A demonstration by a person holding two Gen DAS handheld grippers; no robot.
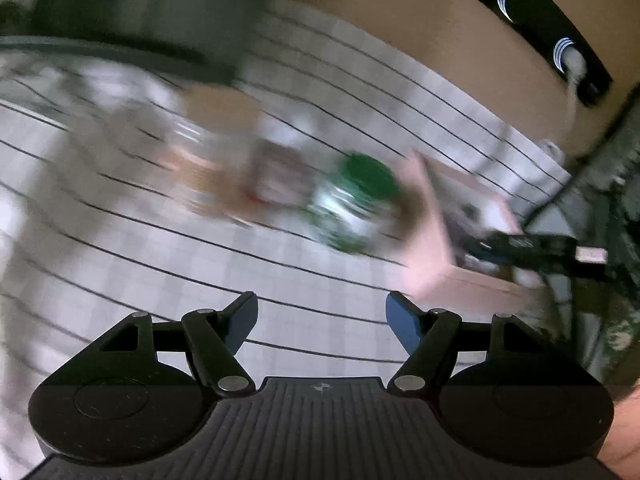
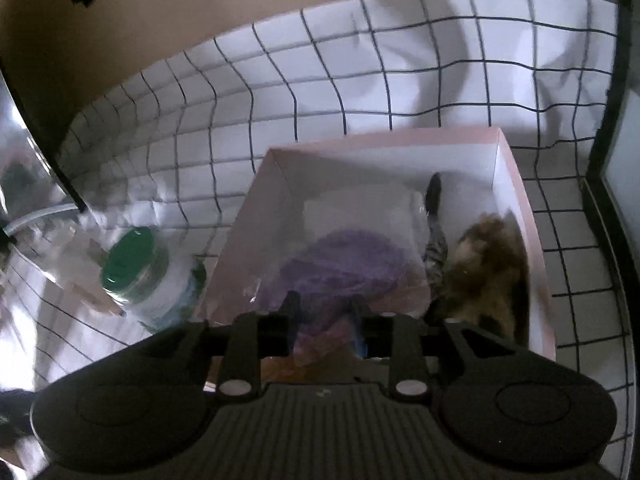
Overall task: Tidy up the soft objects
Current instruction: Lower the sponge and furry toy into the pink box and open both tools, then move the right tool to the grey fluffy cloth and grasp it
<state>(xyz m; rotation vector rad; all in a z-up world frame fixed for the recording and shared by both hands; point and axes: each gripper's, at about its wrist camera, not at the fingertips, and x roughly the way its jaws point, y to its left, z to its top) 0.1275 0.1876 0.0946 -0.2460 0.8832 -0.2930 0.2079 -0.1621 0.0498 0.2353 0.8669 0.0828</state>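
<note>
Your right gripper [image 2: 326, 320] is pinched narrow on the clear-bagged purple fluffy thing [image 2: 340, 264], which sits low in the pink box [image 2: 532, 240] straight ahead of the fingers. Left gripper [image 1: 322, 316] hangs wide open and empty over the grid cloth [image 1: 200, 264], well off from the box, so right's your arm.

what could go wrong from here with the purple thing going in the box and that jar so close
1. The right gripper pinches a bagged purple soft item over the pink box; the slippery wrap might slide free early.
2. The brown furry toy already fills the box's right side, so the item may bunch up.
3. The green-lidded jar stands beside the box wall; a sideways swing might knock it.
</note>
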